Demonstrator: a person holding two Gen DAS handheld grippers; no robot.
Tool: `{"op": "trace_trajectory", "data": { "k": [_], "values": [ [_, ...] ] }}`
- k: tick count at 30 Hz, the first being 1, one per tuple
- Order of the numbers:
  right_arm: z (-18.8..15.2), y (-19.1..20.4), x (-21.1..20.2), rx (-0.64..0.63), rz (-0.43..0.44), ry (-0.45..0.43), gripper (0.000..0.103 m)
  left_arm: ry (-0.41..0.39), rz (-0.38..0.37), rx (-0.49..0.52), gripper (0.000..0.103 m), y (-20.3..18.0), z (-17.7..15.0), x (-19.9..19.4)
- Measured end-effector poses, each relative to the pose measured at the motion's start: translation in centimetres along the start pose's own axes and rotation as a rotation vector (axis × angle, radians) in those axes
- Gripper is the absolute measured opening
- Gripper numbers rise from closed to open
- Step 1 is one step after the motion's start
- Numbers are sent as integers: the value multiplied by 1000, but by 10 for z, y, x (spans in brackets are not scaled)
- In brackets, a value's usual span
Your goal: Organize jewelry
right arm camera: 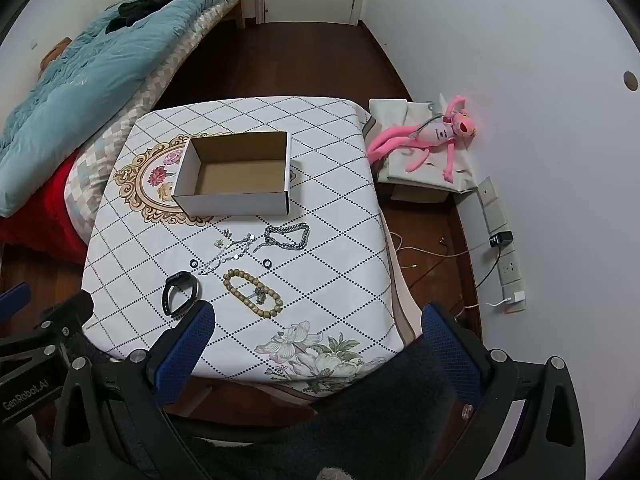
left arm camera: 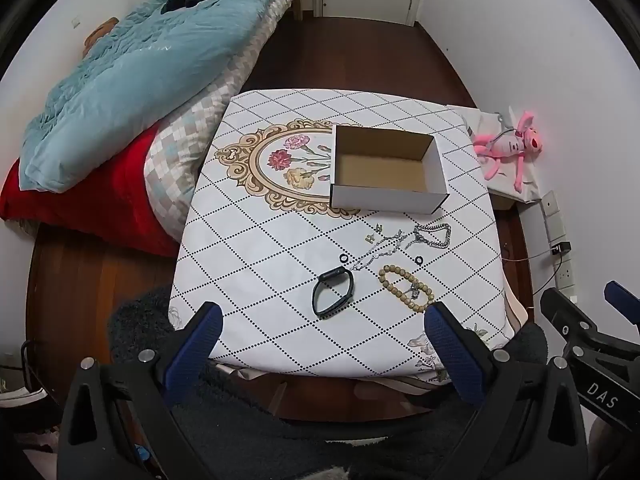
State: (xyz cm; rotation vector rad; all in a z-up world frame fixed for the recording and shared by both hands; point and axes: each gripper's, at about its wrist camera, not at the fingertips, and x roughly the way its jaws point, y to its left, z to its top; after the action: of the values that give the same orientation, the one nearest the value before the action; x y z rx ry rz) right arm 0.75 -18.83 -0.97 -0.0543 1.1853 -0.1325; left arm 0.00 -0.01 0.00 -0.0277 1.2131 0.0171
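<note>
Left wrist view: both grippers, left gripper (left arm camera: 322, 344) and right gripper (right arm camera: 318, 342), spread apart and empty; I'd take the near black band (left arm camera: 333, 291) by its rim, then lift to the far box (left arm camera: 386, 196).

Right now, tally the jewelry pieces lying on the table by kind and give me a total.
Black smart band: 1
Wooden bead bracelet: 1
Silver chains: 2
Small black rings: 2
Small earring-like pieces: 2, hard to make out
Total: 8, all outside the empty box.

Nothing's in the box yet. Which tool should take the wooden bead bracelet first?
Probably right. The right tool hangs open with the bead bracelet just ahead between its fingers; the left tool faces the black watch band instead.
</note>
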Motion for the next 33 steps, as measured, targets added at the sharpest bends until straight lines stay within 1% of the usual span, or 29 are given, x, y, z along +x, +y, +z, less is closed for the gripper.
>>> {"op": "trace_trajectory", "data": {
  "k": [14,25,26,33],
  "values": [
    [0,-3,-2,4,5,-6,103,-6,-10,-1,103,0,1,0],
    [-3,-3,-3,5,9,-8,103,-14,-4,3,103,-3,2,-4],
    [2,-7,-5,5,9,-8,103,-15,-4,5,103,-4,3,-6],
    [4,-8,-6,6,11,-10,103,-14,-4,6,103,-6,5,-9]
  ]
}}
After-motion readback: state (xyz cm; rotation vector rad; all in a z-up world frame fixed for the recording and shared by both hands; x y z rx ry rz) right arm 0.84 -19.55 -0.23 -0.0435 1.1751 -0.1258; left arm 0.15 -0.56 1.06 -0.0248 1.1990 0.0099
